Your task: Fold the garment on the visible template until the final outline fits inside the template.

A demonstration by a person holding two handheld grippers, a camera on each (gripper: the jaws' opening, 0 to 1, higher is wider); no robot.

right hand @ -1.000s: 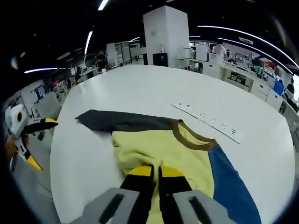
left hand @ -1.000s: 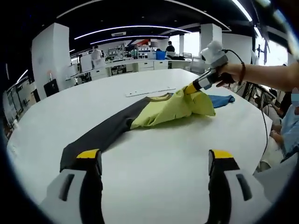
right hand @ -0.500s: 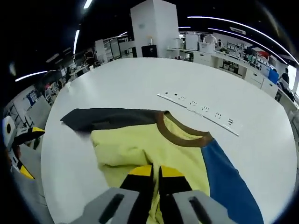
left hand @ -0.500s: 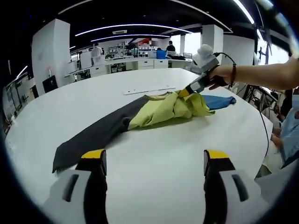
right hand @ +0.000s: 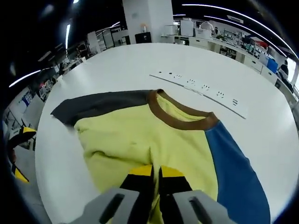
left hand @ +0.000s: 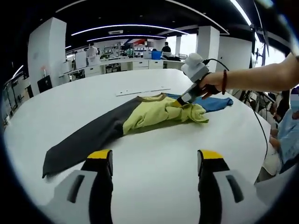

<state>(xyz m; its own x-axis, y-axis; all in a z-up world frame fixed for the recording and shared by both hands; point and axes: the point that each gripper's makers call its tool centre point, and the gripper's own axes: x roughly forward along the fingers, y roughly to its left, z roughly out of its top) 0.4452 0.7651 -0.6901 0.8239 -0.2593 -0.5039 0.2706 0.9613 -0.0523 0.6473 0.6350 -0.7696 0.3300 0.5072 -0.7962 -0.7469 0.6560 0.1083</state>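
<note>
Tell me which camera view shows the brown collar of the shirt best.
The right gripper view: the brown collar lies close, its whole curve visible between the grey and blue sleeves. In the left gripper view the collar is only a thin distant edge above the bunched yellow fabric.

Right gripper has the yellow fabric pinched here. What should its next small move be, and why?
Probably carry the pinched hem a little further toward the brown collar and lay it flat. The right gripper is shut on the garment, whose yellow body lies bunched on the table, while the left gripper hangs open, clear of the grey sleeve.
</note>
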